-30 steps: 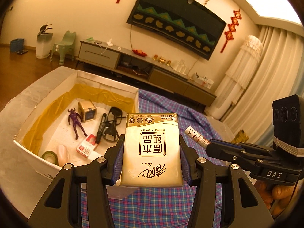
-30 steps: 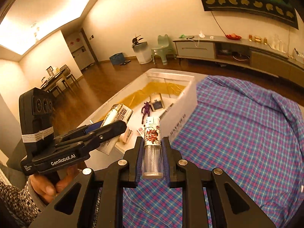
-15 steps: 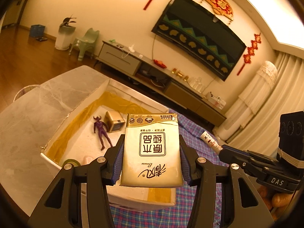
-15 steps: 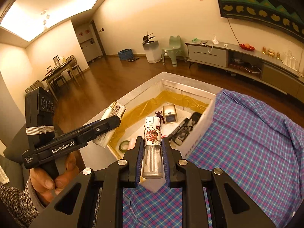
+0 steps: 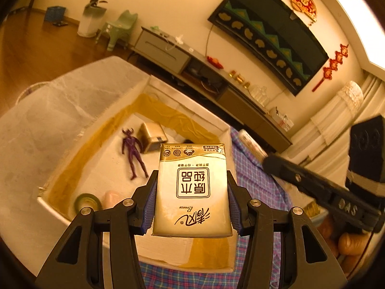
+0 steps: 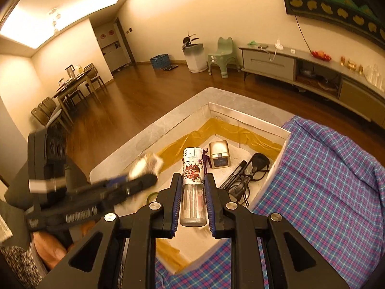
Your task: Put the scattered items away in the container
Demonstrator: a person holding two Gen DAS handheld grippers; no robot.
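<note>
Glossy tissue pack [image 5: 191, 190], clear plastic lighter [image 6: 193, 192], checked cloth [image 6: 324, 192]

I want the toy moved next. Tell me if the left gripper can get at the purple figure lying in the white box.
Probably not yet: the left gripper is shut on the gold tissue pack. The purple figure lies uncovered in the open white box.

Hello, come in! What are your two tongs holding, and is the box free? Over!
Left tongs shut on tissue pack. Right tongs shut on lighter. Both over the box. Nothing blocking.
</note>
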